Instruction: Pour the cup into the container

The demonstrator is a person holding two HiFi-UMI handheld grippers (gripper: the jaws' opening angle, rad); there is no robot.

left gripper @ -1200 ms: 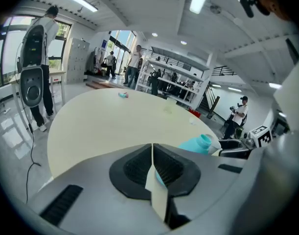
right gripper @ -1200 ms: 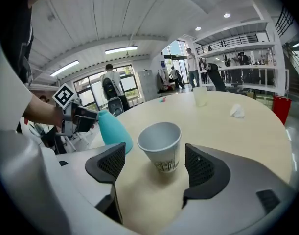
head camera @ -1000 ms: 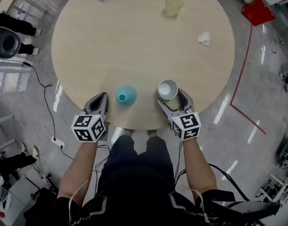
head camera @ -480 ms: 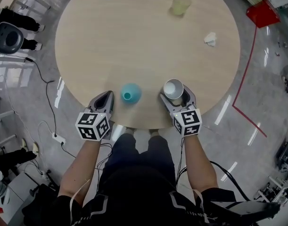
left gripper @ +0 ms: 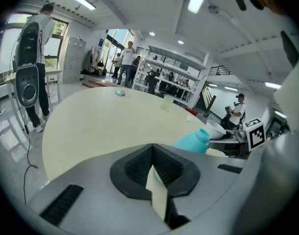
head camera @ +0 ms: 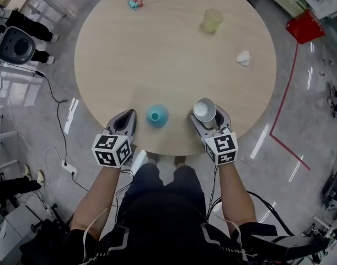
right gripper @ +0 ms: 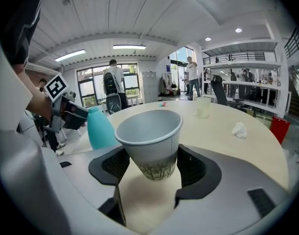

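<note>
A white paper cup (head camera: pixel 204 109) stands upright between the jaws of my right gripper (head camera: pixel 206 116) near the table's front edge. The jaws have just been closing, and the pads (right gripper: pixel 191 166) now press on the cup's (right gripper: pixel 151 141) lower part, its base a little above the tabletop. The teal bottle-shaped container (head camera: pixel 157 115) stands on the table just left of the cup, its mouth open upward. It is also in the right gripper view (right gripper: pixel 100 129). My left gripper (head camera: pixel 123 122) rests left of the container, shut with nothing in it (left gripper: pixel 153 151).
On the round wooden table (head camera: pixel 174 65) stand a yellowish translucent cup (head camera: pixel 212 20) at the far right, a crumpled tissue (head camera: pixel 244 57) and a small teal and red toy (head camera: pixel 135 3) at the far side. People stand beyond the table.
The right gripper's jaws have drawn in on the paper cup, and the cup has risen slightly with them. The left gripper and the container have stayed where they were.
</note>
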